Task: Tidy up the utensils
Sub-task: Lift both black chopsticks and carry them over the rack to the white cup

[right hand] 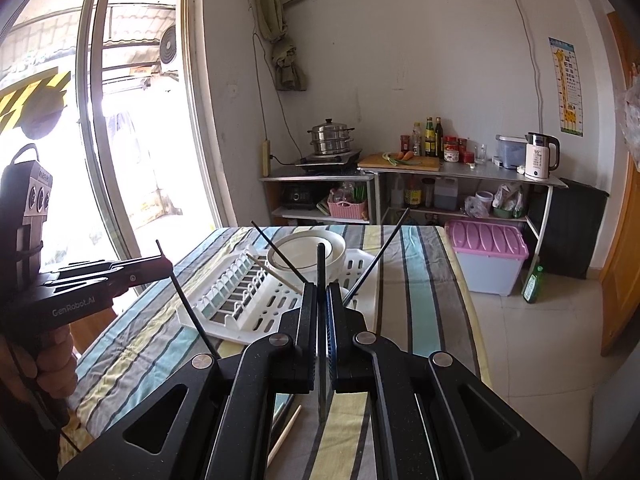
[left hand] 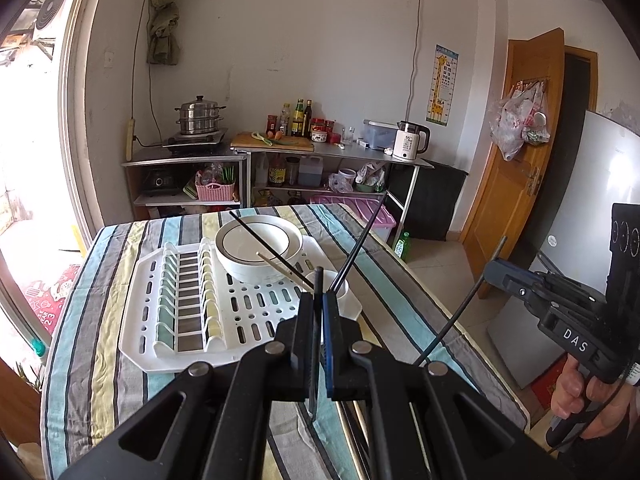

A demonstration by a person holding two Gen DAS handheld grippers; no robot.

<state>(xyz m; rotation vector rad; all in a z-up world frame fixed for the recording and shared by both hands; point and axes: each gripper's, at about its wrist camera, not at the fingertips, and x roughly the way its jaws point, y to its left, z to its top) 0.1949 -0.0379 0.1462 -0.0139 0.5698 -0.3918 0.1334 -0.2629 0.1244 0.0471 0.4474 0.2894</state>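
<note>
A: What is my left gripper (left hand: 319, 280) doing?

B: Its jaws are pinched on a thin black chopstick (left hand: 318, 320), held upright above the striped tablecloth (left hand: 120, 360).

A: And my right gripper (right hand: 321, 276)?

B: The same: clamped on a second dark chopstick (right hand: 321, 320), also upright. From the left wrist view I see that gripper off to the right, with its stick slanting down across its tip.

A: Where are the other utensils?

B: Ahead of both sits the white plastic dish rack (left hand: 256, 308). Stacked white bowls with a dark rim line (left hand: 256, 244) rest on it, and black chopsticks (left hand: 360, 244) plus a pale wooden one (left hand: 280, 266) lean out of a small white cup (left hand: 344, 288) beside the bowls.
</note>
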